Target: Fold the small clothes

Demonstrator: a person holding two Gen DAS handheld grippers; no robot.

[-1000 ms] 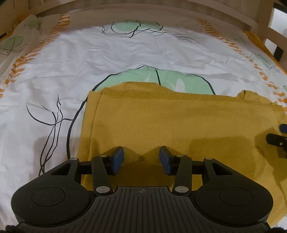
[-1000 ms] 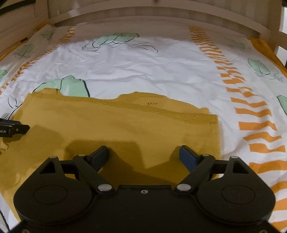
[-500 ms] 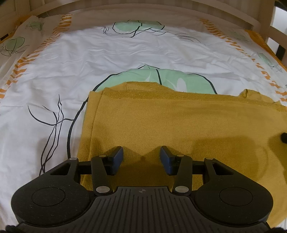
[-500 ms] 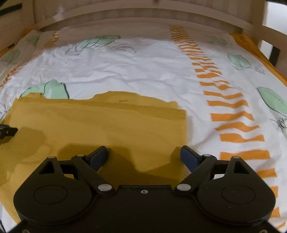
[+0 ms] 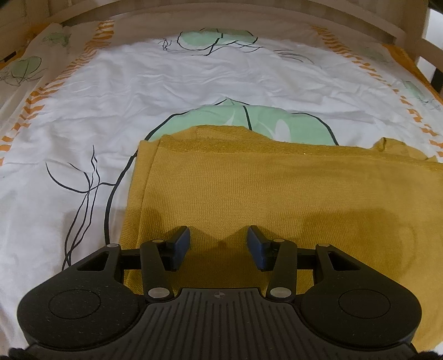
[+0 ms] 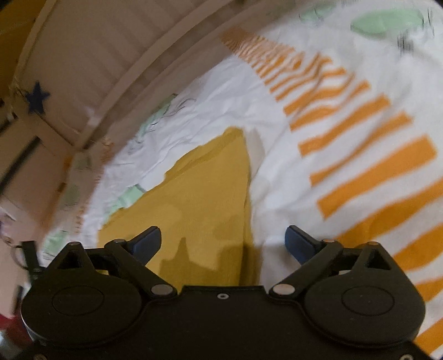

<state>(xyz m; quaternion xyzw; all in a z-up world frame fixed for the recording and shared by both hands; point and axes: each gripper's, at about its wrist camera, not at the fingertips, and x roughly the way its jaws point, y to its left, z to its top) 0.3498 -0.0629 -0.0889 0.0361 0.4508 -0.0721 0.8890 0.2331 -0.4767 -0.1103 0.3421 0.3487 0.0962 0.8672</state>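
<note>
A mustard-yellow knit garment point(image 5: 277, 199) lies folded flat on the bed. In the left wrist view it fills the lower right, its left edge near the middle. My left gripper point(image 5: 218, 243) is open and empty just above the garment's near part. In the blurred right wrist view the garment point(image 6: 199, 199) shows its right edge and a far corner. My right gripper point(image 6: 223, 241) is open wide and empty, straddling that right edge, one finger over the cloth and one over the sheet.
The bed sheet point(image 5: 138, 83) is white with green leaf prints and orange stripe bands point(image 6: 373, 166). A wooden bed rail point(image 5: 221, 16) runs along the far side and also shows in the right wrist view point(image 6: 91, 63).
My right gripper has swung right and twisted, so its view now tilts and blurs over the garment's right edge. It left the left wrist view. The left gripper has stayed put.
</note>
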